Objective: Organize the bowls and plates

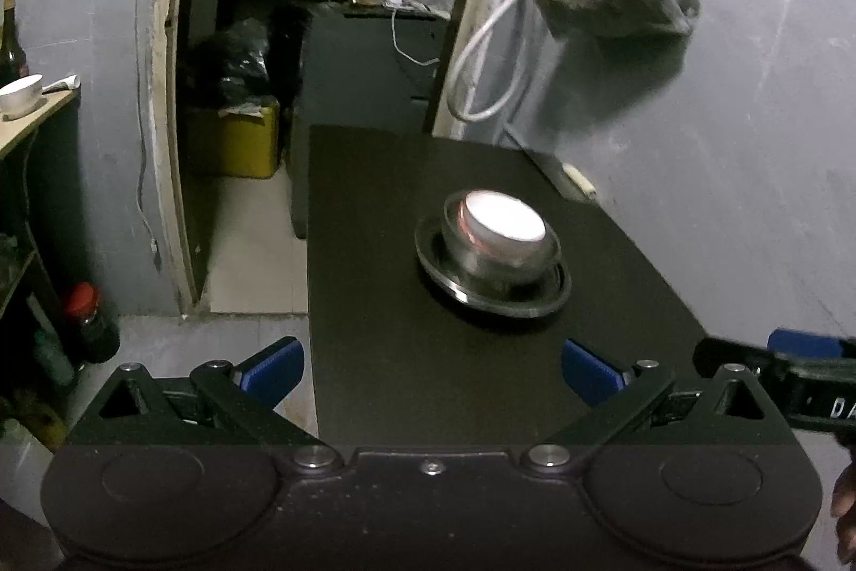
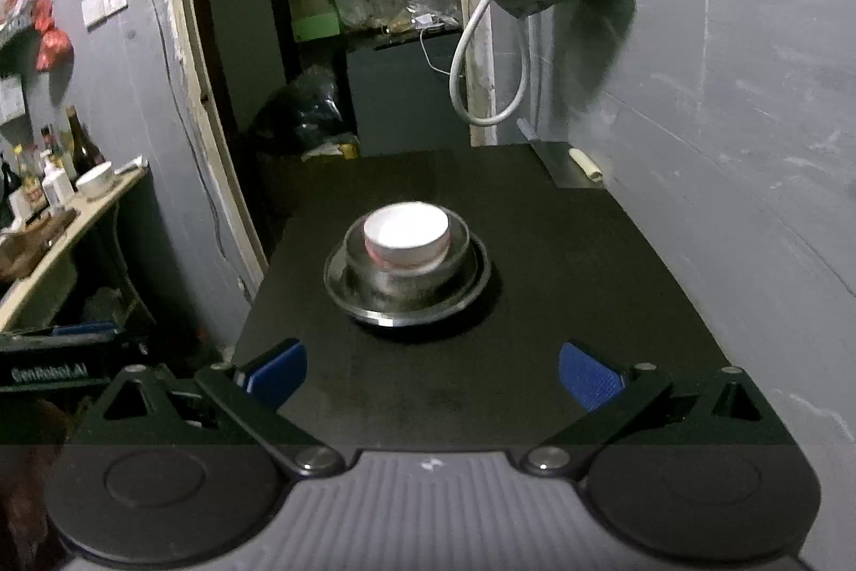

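Both my grippers are wide open, nothing between the blue pads. Left gripper and right gripper hang over the near part of the black table, touching none of the dishes. Right one pokes into the left wrist view at the right edge.

Stack sits mid-table, well ahead of both tools: white bowl with a reddish band low on its side, nested in a steel bowl, which stands on a steel plate. All upright. Another white bowl sits apart on the shelf at left, beside bottles.
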Tool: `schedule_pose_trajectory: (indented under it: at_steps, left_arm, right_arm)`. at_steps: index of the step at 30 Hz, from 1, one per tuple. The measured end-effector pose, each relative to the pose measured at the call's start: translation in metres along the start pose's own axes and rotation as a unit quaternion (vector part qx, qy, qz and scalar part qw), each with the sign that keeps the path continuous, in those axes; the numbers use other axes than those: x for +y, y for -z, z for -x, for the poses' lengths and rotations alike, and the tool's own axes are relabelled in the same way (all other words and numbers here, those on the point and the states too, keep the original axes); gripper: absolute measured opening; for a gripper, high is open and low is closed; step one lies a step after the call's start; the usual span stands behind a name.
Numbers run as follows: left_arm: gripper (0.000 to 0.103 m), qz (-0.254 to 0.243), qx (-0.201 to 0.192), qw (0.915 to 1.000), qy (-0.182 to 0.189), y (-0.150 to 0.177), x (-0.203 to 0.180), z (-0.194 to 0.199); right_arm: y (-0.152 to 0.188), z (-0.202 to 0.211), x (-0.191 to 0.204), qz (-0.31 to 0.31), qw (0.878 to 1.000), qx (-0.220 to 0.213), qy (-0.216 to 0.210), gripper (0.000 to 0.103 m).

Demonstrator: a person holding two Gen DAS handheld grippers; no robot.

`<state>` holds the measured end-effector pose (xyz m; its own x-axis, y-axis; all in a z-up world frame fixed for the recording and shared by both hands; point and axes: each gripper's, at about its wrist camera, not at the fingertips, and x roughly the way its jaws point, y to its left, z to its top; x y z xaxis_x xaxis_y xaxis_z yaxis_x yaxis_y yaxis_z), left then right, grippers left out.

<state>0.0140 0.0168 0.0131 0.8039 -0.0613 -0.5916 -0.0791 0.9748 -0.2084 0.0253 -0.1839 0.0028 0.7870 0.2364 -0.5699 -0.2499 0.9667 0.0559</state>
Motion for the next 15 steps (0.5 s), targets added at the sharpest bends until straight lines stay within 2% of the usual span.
schedule_pose_trajectory:
  at_steps: [7,15]
  left_arm:
    - [0.102,-0.01,0.002,0.9999,0.008,0.026,0.003,0.026]
    - [0.102,-0.018,-0.021,0.9996,0.004,0.031,0.005,0.052]
  right_arm:
    - [0.024,0.03,0.012,-0.001,1.0,-0.005,0.011,0.103]
    - [0.029,0.047,0.018,0.003,1.0,-0.022,0.009,0.103]
